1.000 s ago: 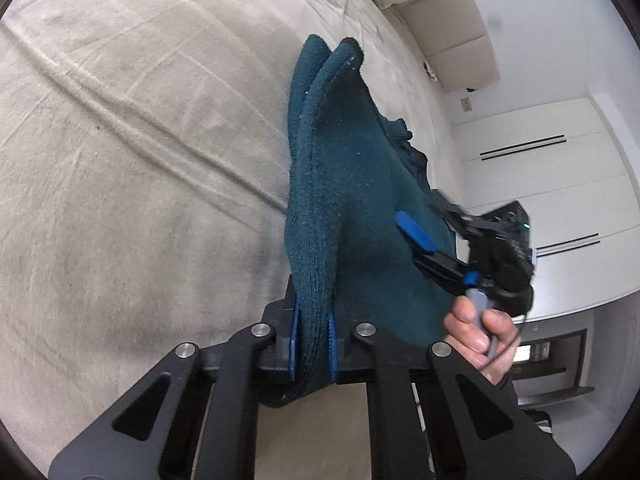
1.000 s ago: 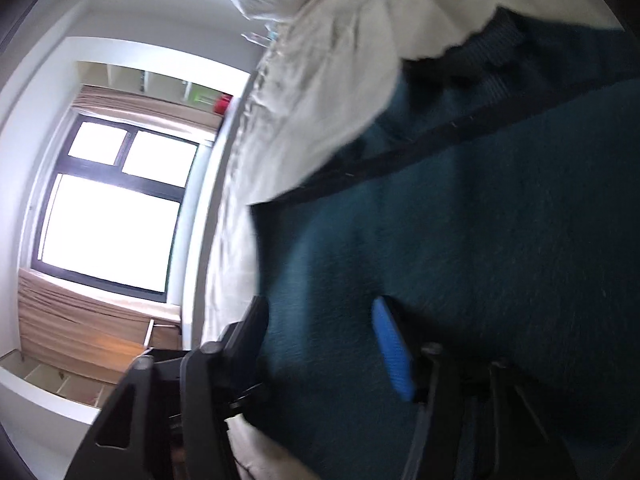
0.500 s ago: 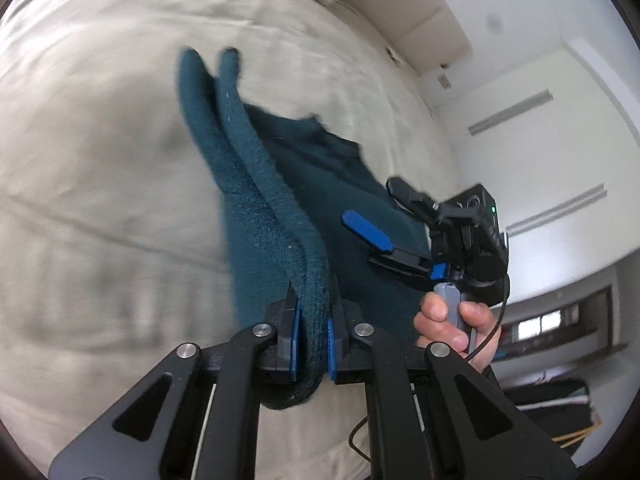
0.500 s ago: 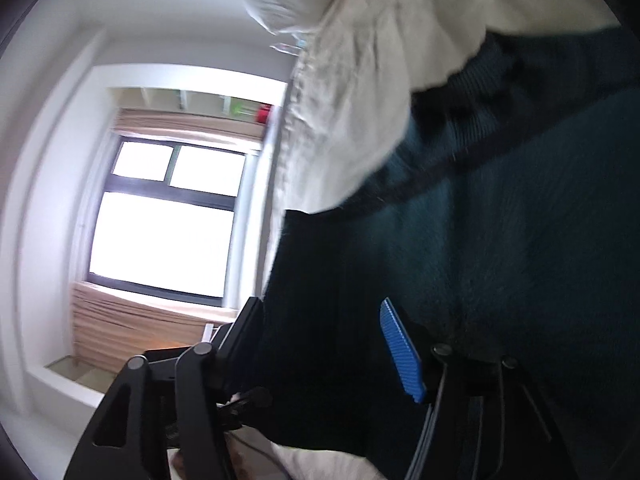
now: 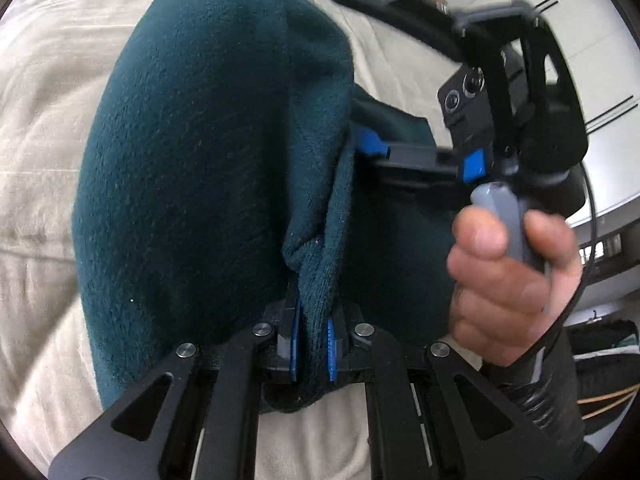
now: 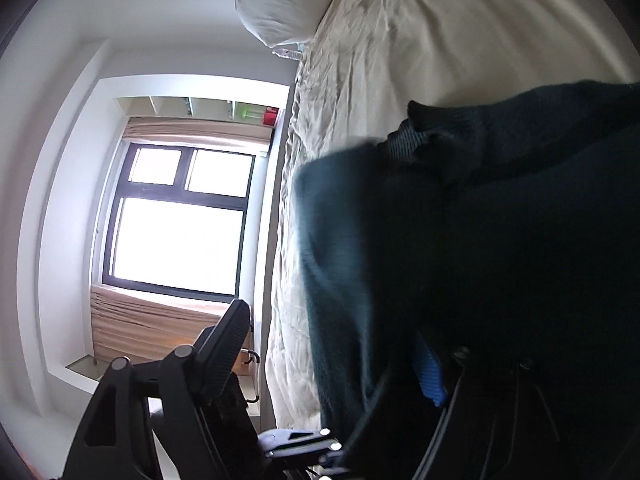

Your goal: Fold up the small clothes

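No readable text, no labels, no brands, no numbers, no signs

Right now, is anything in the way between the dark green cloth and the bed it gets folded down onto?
Nothing visible is. The left tongs pinch a fold of the dark green knit garment above the bare beige bedsheet. The right tongs are beside it, jaws just opened wide with cloth still between them, not under it.

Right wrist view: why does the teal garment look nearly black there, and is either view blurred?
Right wrist view: the bright window backlights the shot, so the teal garment falls into shadow, its near edge smeared. Left wrist view: evenly lit; the garment shows its knit clearly in the left gripper, but the right gripper and hand are motion-blurred.
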{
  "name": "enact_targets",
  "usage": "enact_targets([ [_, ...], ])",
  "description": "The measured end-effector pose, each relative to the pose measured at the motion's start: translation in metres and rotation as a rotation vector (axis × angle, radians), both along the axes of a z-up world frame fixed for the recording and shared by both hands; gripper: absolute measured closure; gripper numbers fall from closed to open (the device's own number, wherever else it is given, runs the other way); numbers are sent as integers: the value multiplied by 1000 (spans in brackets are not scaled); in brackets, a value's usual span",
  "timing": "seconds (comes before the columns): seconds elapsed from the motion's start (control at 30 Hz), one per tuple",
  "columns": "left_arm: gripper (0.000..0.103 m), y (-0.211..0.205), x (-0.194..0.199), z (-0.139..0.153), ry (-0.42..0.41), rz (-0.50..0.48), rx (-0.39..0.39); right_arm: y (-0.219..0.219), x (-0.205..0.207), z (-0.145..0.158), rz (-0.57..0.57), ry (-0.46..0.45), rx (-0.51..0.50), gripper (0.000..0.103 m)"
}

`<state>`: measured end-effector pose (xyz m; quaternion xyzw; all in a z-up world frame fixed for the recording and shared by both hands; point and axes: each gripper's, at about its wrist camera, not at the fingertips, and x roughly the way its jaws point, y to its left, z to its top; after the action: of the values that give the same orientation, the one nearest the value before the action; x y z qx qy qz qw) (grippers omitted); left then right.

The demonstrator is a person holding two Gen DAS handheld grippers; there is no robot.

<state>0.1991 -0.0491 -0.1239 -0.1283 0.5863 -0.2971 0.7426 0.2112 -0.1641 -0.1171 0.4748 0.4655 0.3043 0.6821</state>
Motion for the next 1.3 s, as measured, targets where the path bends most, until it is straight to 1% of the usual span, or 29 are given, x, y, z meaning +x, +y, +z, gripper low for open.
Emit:
enact_targets([
  [0.03, 95, 3, 0, 0, 3, 5, -6, 0, 0, 2, 1, -13, -5, 27],
  [0.13, 95, 15, -2, 0, 10, 12, -22, -2, -5, 6, -7, -36, -26, 39],
  [0.17, 95, 16, -4, 1, 5, 5, -15, -1, -3, 5, -13, -31, -36, 44],
  [0.2, 95, 16, -6, 2, 0, 1, -8, 0, -2, 3, -18, -14, -57, 46],
  [0.23, 95, 15, -7, 2, -4, -2, -2, 2, 4, 1, -20, -4, -76, 52],
  [0.27, 95, 9, -7, 3, -10, -4, 3, 3, 5, 1, -23, -3, -97, 63],
  [0.3, 95, 9, -8, 5, -15, -4, 8, 3, 6, 0, -24, -4, -117, 69],
  [0.33, 95, -2, -5, 5, -20, -6, 11, 4, 8, 1, -26, -5, -148, 79],
  [0.37, 95, -3, -5, 7, -21, -10, 11, 4, 8, 2, -27, -5, -174, 87],
  [0.47, 95, -16, -6, 12, -29, -28, 7, -1, 6, 6, -42, -12, -226, 88],
  [0.5, 95, -11, -8, 15, -31, -36, 3, -5, 5, 7, -47, -13, -233, 88],
  [0.7, 95, -46, -9, 28, -31, -110, -22, -53, -10, 16, -86, -13, -283, 89],
  [0.83, 95, -78, -14, 32, -29, -163, -30, -94, -23, 19, -112, 12, -315, 89],
  [1.0, 95, -105, -13, 30, -32, -193, -27, -131, -29, 18, -124, 62, -348, 89],
  [1.1, 95, -104, -7, 24, -33, -194, -22, -149, -28, 7, -144, 102, -345, 89],
  [1.13, 92, -103, -7, 23, -41, -192, -24, -152, -30, 3, -150, 107, -340, 89],
  [1.17, 88, -98, -8, 22, -42, -192, -31, -155, -30, -2, -157, 113, -330, 89],
  [1.23, 84, -86, -21, 22, -24, -209, -52, -157, -30, -8, -167, 122, -301, 88],
  [1.3, 84, -69, -27, 27, 0, -220, -56, -156, -33, -10, -175, 123, -270, 84],
])
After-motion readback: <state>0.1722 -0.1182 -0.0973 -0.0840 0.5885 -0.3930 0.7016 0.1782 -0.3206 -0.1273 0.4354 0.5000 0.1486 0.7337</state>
